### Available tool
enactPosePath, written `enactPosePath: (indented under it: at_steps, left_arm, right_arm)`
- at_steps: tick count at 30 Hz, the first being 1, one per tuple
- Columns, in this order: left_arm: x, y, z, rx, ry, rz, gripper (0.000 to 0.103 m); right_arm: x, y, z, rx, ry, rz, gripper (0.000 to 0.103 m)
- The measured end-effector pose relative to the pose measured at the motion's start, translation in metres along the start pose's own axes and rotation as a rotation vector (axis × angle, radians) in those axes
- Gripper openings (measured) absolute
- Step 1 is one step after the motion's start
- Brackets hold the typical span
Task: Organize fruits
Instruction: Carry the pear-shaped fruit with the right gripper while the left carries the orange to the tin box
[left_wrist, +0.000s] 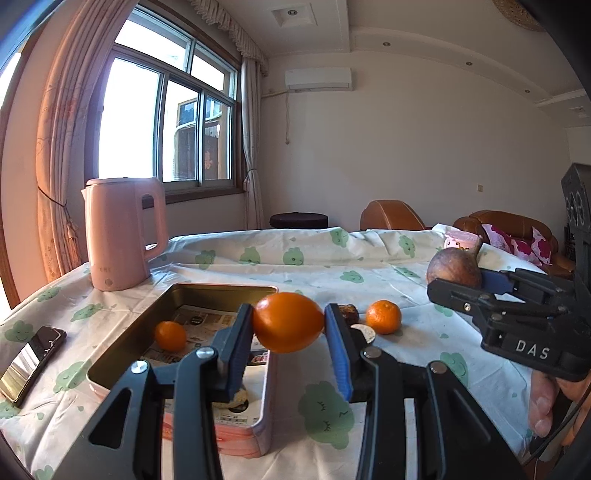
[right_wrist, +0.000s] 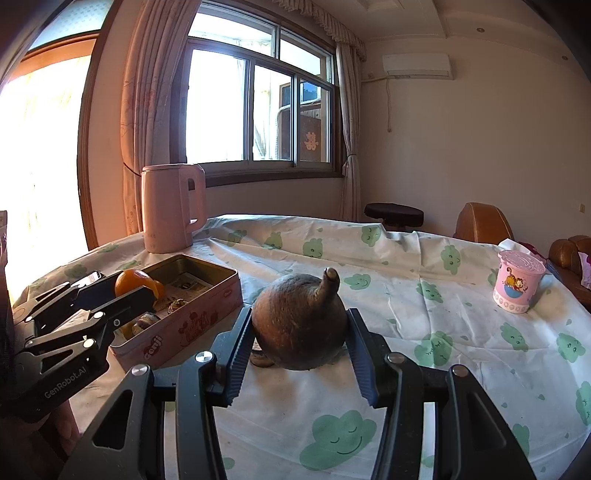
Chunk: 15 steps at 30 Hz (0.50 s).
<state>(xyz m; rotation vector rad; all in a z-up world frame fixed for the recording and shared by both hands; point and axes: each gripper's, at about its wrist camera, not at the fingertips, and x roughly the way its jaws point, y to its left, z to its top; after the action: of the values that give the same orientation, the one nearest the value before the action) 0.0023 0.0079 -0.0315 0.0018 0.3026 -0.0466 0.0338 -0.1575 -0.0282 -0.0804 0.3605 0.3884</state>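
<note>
My left gripper (left_wrist: 288, 314) is shut on a large orange (left_wrist: 286, 325), held in the air just right of an open pink tin (left_wrist: 221, 286). A small mandarin (left_wrist: 170, 335) lies inside the tin, on printed paper. Another mandarin (left_wrist: 384, 316) sits on the cloth past the gripper. My right gripper (right_wrist: 300, 325) is shut on a round brown fruit (right_wrist: 295, 332) with a thick stem, lifted above the table. In the left wrist view the right gripper (left_wrist: 461, 282) and its brown fruit (left_wrist: 452, 266) hang at the right. In the right wrist view the left gripper (right_wrist: 133, 287) holds the orange (right_wrist: 133, 280) over the tin (right_wrist: 184, 328).
A pink kettle (left_wrist: 122, 232) stands behind the tin and a phone (left_wrist: 29, 354) lies left of it. Small brown snacks (left_wrist: 349, 309) lie near the loose mandarin. A pink lidded cup (right_wrist: 517, 284) stands far right. The cloud-print tablecloth (right_wrist: 424, 332) covers the table; a sofa is beyond.
</note>
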Motion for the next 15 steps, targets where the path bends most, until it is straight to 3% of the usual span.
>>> enactPosePath:
  at_steps: [15]
  left_arm:
    - [0.007,0.068,0.010,-0.077,0.047,0.128,0.041]
  right_arm:
    - [0.030,0.049,0.036,-0.085,0.021,0.107,0.051]
